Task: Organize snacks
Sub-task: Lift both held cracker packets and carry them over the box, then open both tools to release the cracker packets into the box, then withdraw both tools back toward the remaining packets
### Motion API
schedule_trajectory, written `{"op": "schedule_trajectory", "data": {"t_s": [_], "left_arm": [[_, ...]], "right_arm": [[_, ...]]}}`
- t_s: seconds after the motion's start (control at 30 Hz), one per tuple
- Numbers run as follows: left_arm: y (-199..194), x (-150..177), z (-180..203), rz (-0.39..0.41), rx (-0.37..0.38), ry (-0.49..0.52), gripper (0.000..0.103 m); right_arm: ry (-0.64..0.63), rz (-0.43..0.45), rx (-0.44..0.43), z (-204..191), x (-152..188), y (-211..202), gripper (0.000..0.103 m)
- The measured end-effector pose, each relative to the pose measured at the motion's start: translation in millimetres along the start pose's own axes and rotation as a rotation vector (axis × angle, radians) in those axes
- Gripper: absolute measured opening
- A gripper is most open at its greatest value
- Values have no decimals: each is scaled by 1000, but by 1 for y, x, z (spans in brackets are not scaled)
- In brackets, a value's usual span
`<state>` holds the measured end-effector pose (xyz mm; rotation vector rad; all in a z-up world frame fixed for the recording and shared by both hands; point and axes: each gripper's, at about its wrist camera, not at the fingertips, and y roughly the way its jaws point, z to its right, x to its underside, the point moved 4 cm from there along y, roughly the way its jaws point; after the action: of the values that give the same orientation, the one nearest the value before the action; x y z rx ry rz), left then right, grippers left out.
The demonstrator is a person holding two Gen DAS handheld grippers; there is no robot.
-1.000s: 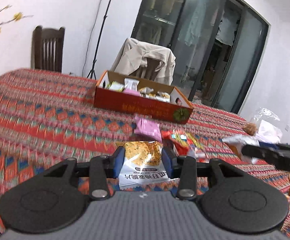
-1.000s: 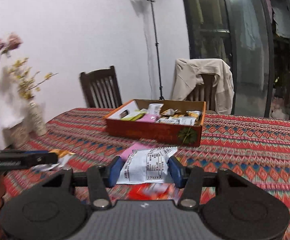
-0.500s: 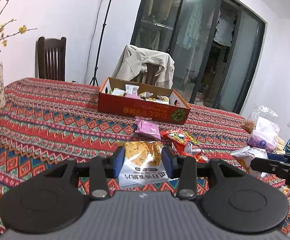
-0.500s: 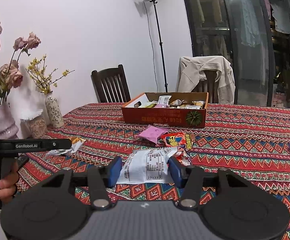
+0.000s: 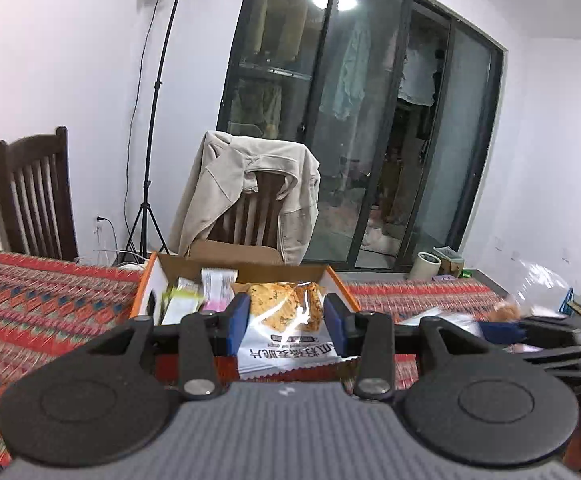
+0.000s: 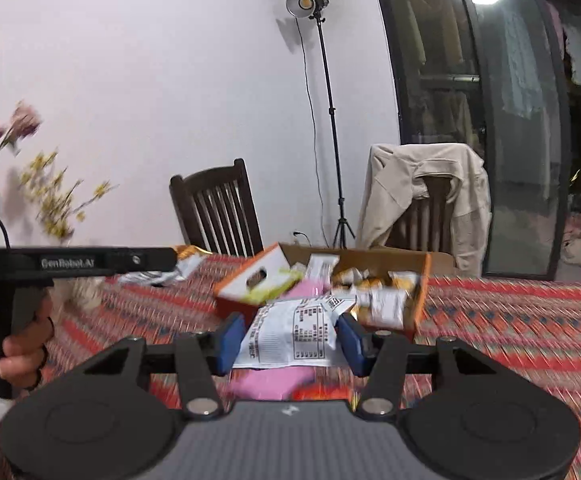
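White wall (image 5: 70, 60), dark glass doors (image 5: 350, 120), wooden chair (image 6: 218, 208)

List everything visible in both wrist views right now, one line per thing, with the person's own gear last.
cardboard box: one, orange outside and white inside, open, on the table ahead of both grippers
loose packets in the box: several, white, yellow and pink, count unclear from blur
cracker packet: one, white with golden crackers pictured, between the left gripper's pads
printed packet: one, white with black text, between the right gripper's pads
pink packet: one, on the table below the right gripper
tablecloth: one, red patterned
wooden chairs: two, dark, behind the table
jacket: one, beige, draped over a chair
light stand: one, black, by the wall
flowers: yellow and pink, left, blurred
left gripper: black with blue pads
right gripper: black with blue pads
hand: one, on the left gripper's handle
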<state>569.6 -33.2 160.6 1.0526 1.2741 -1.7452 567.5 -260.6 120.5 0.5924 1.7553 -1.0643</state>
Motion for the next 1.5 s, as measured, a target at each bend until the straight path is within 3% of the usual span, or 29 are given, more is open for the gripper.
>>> {"op": "schedule_trajectory", "data": {"t_s": [0.2, 0.43, 0.6, 0.77, 0.87, 0.93, 1.03, 1.2, 1.5], "left_arm": [[85, -19, -9, -48, 8, -20, 42], [185, -1, -26, -192, 2, -74, 42], [237, 20, -39, -267, -12, -77, 42], [264, 35, -47, -304, 2, -74, 46], [262, 38, -53, -304, 2, -75, 61], [254, 36, -57, -292, -1, -67, 71], [237, 27, -64, -282, -19, -58, 71], [194, 4, -79, -252, -70, -14, 74], [64, -29, -81, -194, -104, 49, 83]], "right_arm": [[46, -99, 20, 34, -27, 126, 51], [37, -258, 75, 53, 4, 242, 51], [1, -334, 108, 54, 26, 289, 50], [85, -379, 16, 58, 35, 303, 45], [148, -396, -70, 61, 36, 298, 47], [140, -391, -72, 61, 34, 292, 51], [95, -373, -35, 60, 25, 278, 62], [79, -333, -1, 67, -6, 248, 63], [2, -213, 86, 49, -63, 129, 70]]}}
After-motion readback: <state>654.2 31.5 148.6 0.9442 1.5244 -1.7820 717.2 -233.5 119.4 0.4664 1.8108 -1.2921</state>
